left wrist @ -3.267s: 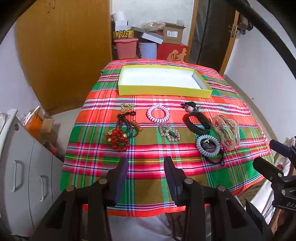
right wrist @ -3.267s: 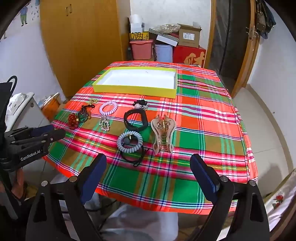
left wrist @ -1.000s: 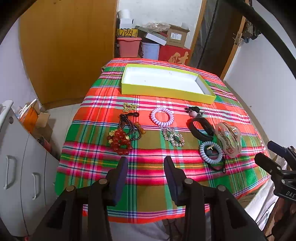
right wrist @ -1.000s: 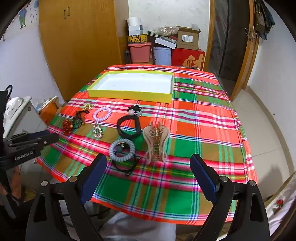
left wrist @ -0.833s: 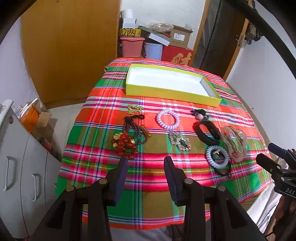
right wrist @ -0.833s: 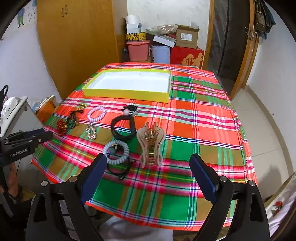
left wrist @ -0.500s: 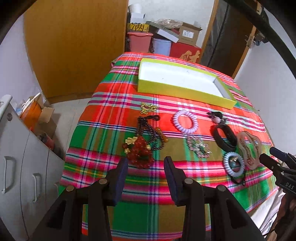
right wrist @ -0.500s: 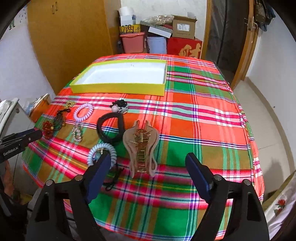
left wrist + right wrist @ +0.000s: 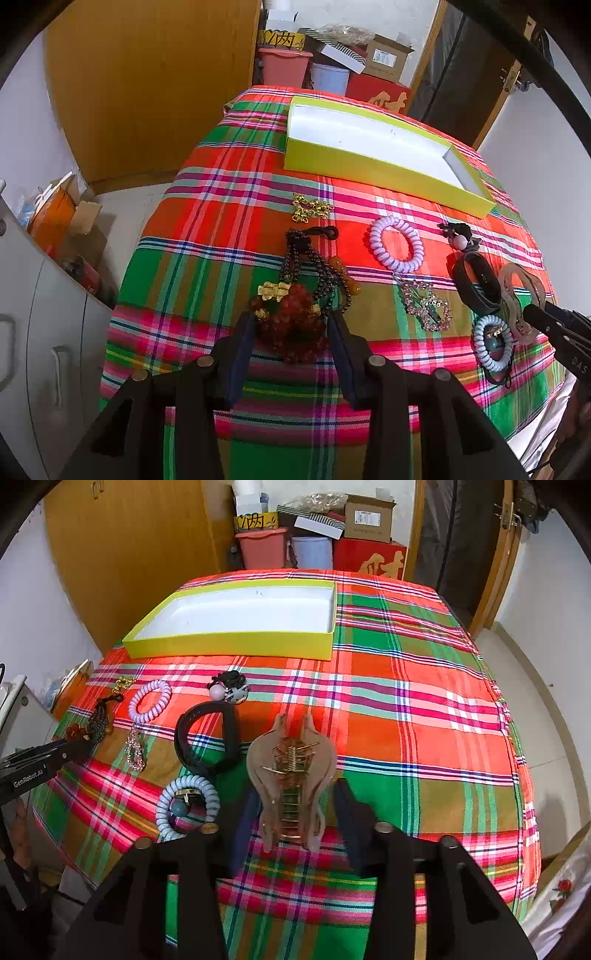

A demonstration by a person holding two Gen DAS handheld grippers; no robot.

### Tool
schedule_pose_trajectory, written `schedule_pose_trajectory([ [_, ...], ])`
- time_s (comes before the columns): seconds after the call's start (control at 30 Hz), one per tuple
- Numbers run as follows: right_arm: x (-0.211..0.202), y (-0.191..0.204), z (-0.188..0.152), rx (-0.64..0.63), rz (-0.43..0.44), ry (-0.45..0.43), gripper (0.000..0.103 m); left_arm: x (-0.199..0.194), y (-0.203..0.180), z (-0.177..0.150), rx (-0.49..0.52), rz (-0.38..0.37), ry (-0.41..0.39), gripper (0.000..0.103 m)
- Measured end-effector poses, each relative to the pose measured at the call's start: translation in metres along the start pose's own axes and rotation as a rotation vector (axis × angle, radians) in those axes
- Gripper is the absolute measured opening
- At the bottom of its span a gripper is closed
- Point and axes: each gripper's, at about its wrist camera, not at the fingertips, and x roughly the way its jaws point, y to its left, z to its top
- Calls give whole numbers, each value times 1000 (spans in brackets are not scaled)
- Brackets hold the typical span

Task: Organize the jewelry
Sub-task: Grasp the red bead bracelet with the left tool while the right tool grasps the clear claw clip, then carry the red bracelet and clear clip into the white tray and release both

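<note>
Left wrist view: both tongs lowered over jewelry on the plaid tablecloth (image 9: 207,236).

The left gripper (image 9: 291,328) stands apart, its jaws either side of the red bead bracelet (image 9: 295,328), seemingly not pressing it. The right gripper (image 9: 295,808) is closing with the clear hair claw (image 9: 291,775) between its jaws; contact is hard to judge. Just left of it lies a pale blue coil tie (image 9: 187,806), beyond that a black band (image 9: 207,738). Farther ahead sits the empty yellow tray (image 9: 236,642).

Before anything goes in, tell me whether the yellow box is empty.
Empty: the yellow box shows only its bare white floor in both views.
</note>
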Motion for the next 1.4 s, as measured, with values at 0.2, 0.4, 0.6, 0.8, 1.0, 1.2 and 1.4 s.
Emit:
schedule_pose_trajectory([
  [0.2, 0, 0, 0, 1, -7, -3, 33, -3, 1, -2, -4, -9, -18, 37],
  [0.4, -5, 0, -3, -2, -13, -9, 32, -13, -4, -5, 23, -7, -42, 9],
  [0.6, -19, 2, -6, -7, -18, -37, 31, -26, -9, -9, 42, -18, -64, 9],
  [0.8, -33, 3, -10, -5, -10, -61, 30, -46, -14, -8, 45, -50, -102, 9],
  [1.0, -44, 4, -10, -4, -6, -84, 30, -64, -21, -2, 51, -78, -128, 9],
  [1.2, -54, 5, -2, -13, -4, -111, 30, -73, -25, 7, 56, -91, -141, 9],
  [1.4, -54, 10, 13, -36, 8, -126, 30, -73, -32, 20, 69, -92, -151, 9],
])
